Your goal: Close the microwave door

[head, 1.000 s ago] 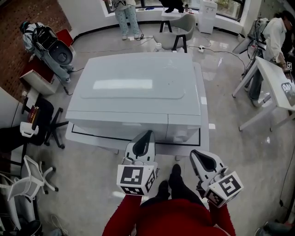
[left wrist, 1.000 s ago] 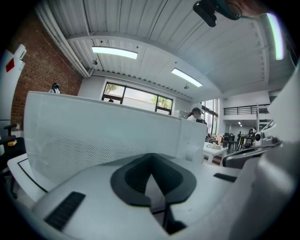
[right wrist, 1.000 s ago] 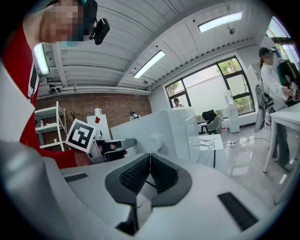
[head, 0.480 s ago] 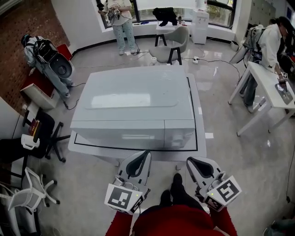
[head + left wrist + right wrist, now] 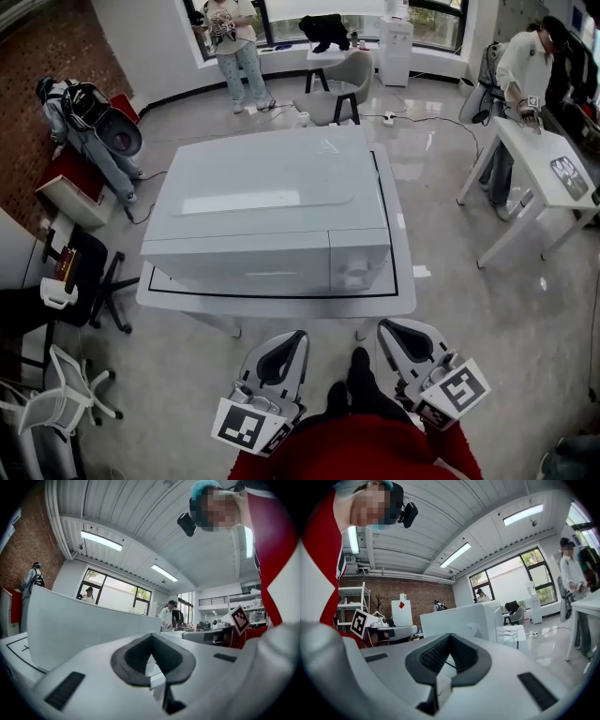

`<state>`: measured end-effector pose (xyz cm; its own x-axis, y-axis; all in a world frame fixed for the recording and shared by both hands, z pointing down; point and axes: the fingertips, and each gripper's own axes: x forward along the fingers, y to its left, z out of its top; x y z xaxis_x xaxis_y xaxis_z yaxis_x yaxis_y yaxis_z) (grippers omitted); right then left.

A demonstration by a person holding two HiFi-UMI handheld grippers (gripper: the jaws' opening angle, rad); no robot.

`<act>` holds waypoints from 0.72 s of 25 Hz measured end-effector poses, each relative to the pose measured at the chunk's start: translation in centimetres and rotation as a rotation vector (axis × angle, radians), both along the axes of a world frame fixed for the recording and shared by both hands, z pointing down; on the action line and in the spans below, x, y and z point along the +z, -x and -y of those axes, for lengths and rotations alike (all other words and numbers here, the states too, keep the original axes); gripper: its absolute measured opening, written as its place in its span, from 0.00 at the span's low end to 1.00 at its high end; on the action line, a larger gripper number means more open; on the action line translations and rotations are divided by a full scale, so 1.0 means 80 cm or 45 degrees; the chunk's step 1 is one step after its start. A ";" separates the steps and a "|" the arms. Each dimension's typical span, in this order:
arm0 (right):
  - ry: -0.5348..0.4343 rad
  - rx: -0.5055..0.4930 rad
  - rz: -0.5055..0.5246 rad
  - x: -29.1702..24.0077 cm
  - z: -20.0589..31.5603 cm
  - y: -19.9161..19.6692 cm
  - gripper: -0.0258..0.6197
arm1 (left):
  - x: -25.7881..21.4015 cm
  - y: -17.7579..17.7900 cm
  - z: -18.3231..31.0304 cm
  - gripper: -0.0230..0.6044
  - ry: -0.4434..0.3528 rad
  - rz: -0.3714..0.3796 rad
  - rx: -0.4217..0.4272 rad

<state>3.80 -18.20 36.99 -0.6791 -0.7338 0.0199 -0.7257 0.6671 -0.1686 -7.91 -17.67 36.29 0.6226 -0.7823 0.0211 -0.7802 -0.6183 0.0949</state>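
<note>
The white microwave (image 5: 272,202) stands on a low white table (image 5: 281,302), and its front door (image 5: 239,258) lies flush with the body. My left gripper (image 5: 298,336) is shut and empty, held in front of the table's near edge, apart from the door. My right gripper (image 5: 382,328) is beside it, also shut and empty. In the left gripper view the left gripper (image 5: 152,637) points level with the microwave (image 5: 79,625) to its left. In the right gripper view the right gripper (image 5: 450,636) points toward the microwave (image 5: 459,618), which stands well beyond its tips.
A black office chair (image 5: 70,267) and a white chair (image 5: 47,384) stand at the left. A white desk (image 5: 553,178) with a person (image 5: 525,75) at it is at the right. A grey chair (image 5: 342,80) and another person (image 5: 230,37) are beyond the table.
Both grippers have drawn back from the microwave's front toward my body. The left gripper moved more, from close to the door to well short of the table edge.
</note>
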 end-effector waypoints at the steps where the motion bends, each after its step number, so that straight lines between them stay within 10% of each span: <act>1: 0.000 0.008 0.003 0.000 -0.002 -0.002 0.06 | -0.001 0.001 -0.003 0.05 -0.002 -0.003 0.002; 18: 0.045 0.084 0.007 0.013 -0.025 -0.020 0.06 | 0.005 0.005 -0.027 0.05 -0.003 -0.006 0.016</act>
<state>5.36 -16.23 37.99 -0.6293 -0.7760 0.0432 -0.7671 0.6112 -0.1951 -8.29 -15.51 36.67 0.6323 -0.7745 0.0163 -0.7720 -0.6282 0.0970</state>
